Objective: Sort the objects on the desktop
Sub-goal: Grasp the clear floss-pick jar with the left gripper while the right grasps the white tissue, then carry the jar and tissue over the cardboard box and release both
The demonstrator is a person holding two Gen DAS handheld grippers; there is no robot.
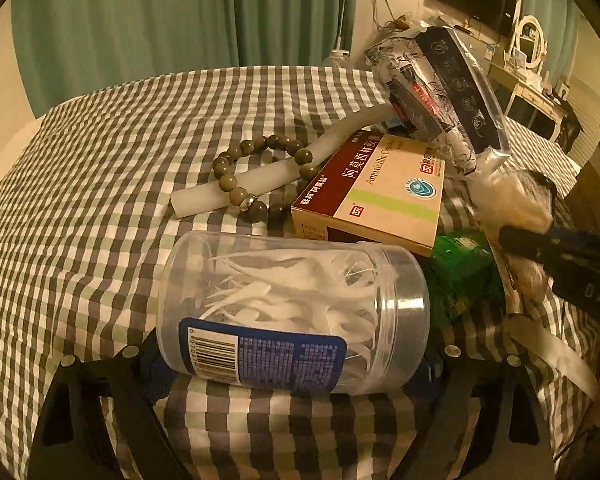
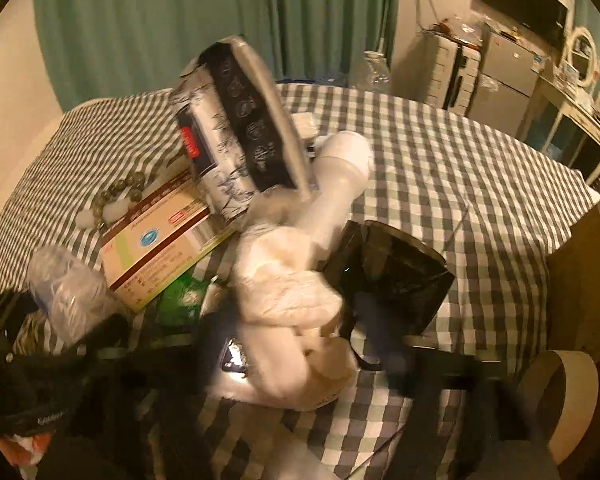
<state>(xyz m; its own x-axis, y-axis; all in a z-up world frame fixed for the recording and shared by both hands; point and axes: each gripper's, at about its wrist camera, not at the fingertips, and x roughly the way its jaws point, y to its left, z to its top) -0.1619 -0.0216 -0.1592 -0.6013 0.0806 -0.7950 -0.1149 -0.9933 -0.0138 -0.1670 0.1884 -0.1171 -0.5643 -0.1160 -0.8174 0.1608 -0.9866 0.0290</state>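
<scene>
Sorting is barely getting going: the things are still lying in one heap on the checked surface. The left gripper is straddling a clear jar of floss picks lying on its side, jaws spread wide on either side; whether the pads are pressing its ends yet is hard to tell, so I judge it released. The right gripper is blurred, its jaws drawn in around a crumpled white bundle beside a black mask; it seems to be clenching that bundle, though the blur is leaving the contact unsure. Still unsorted are the pill box, a bead bracelet lying over a white stick, a green packet and a patterned foil pouch leaning over the box. The left view is showing the jar label, bracelet and stick sharply; the right view alone is showing the mask, a white bottle under the pouch and a tape roll off to one side.
</scene>
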